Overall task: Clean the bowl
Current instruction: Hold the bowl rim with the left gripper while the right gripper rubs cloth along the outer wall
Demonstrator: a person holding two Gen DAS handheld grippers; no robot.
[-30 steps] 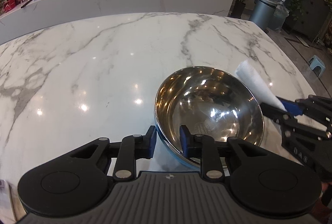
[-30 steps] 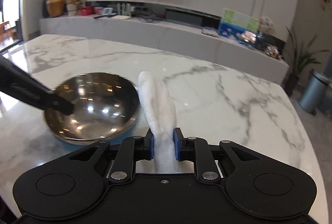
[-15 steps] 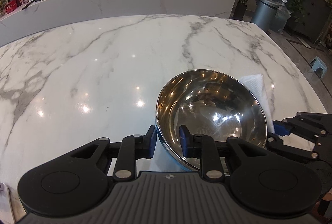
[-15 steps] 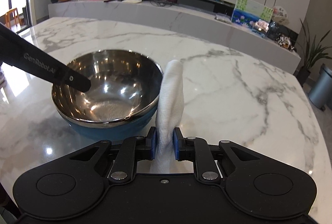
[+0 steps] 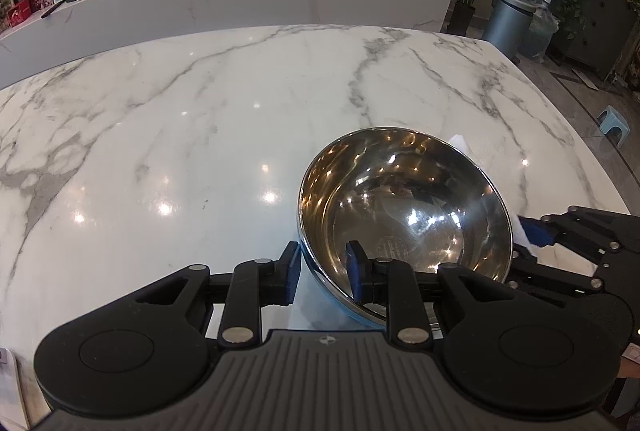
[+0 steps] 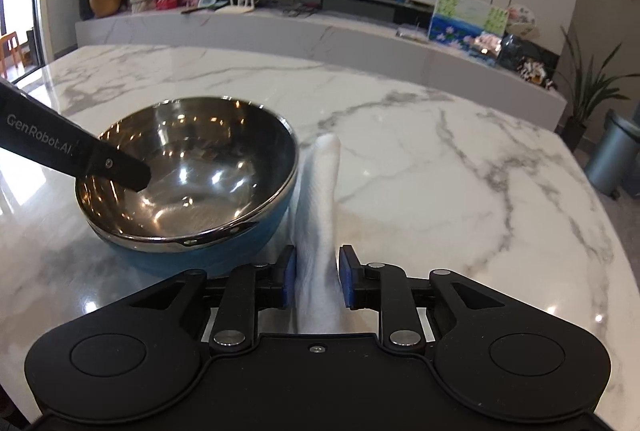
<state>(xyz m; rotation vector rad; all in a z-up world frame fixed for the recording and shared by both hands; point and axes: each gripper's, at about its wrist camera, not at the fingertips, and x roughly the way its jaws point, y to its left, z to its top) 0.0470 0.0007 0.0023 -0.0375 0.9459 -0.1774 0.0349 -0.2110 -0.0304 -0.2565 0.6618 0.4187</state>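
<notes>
My left gripper [image 5: 322, 268] clamps the steel bowl [image 5: 404, 215] by its rim. My right gripper [image 6: 317, 282], jaws opening, releases the white cloth [image 6: 320, 231] beside it; wiping looks finished, so next I let go.

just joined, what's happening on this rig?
A person is cleaning a steel bowl on a marble table. The left claw grips the bowl's near rim, one finger inside, one outside. The right claw is opening around a white cloth that lies beside the bowl, not inside it.
</notes>
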